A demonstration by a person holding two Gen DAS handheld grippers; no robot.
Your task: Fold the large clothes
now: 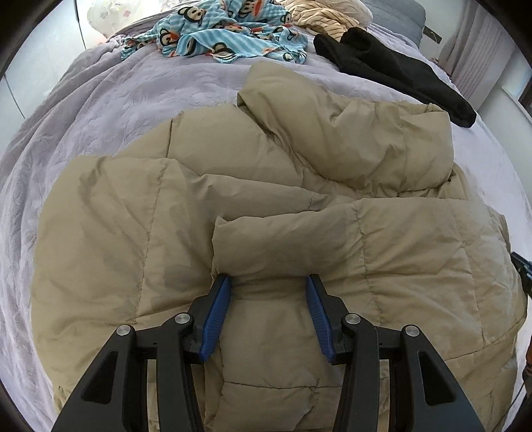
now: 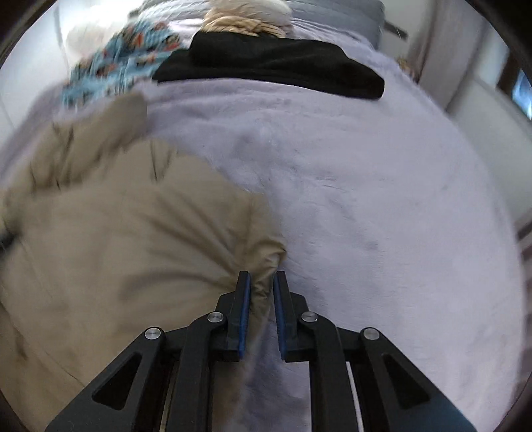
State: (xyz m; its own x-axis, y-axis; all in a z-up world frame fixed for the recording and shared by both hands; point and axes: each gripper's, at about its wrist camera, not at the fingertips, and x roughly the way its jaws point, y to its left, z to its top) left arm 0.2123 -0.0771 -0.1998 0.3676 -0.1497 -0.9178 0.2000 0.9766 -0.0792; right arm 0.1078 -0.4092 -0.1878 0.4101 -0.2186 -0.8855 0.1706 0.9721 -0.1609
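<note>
A: Where is the coat?

B: The tan puffer coat point(image 1: 252, 212) lies spread across the lilac bedspread point(image 1: 109, 109) of the bed, filling most of the left wrist view. Its quilted panels are bunched, and a thick fold, perhaps a sleeve, runs across the middle just ahead of the left gripper point(image 1: 268, 285).

A: And that gripper?

B: Its jaws stand wide apart, the blue pads point(image 1: 217, 315) on either side of a puffy ridge of the coat. Whether they press on the fabric cannot be told; they are not closed on it.

A: The right one?

B: The right gripper point(image 2: 262, 282) sits at the coat's edge point(image 2: 133, 239), where the tan fabric meets the bare bedspread point(image 2: 365, 199). Its jaws are drawn close, with a pinched corner of the coat between them. The right wrist view is blurred, so finer detail is lost.

A: What else is on the bed?

B: Toward the far end, a black garment point(image 1: 392, 69) lies well apart from the coat, a blue striped cloth with cartoon monkey faces point(image 1: 219, 36) beside it, and a cream striped piece point(image 1: 326, 16) beyond.
</note>
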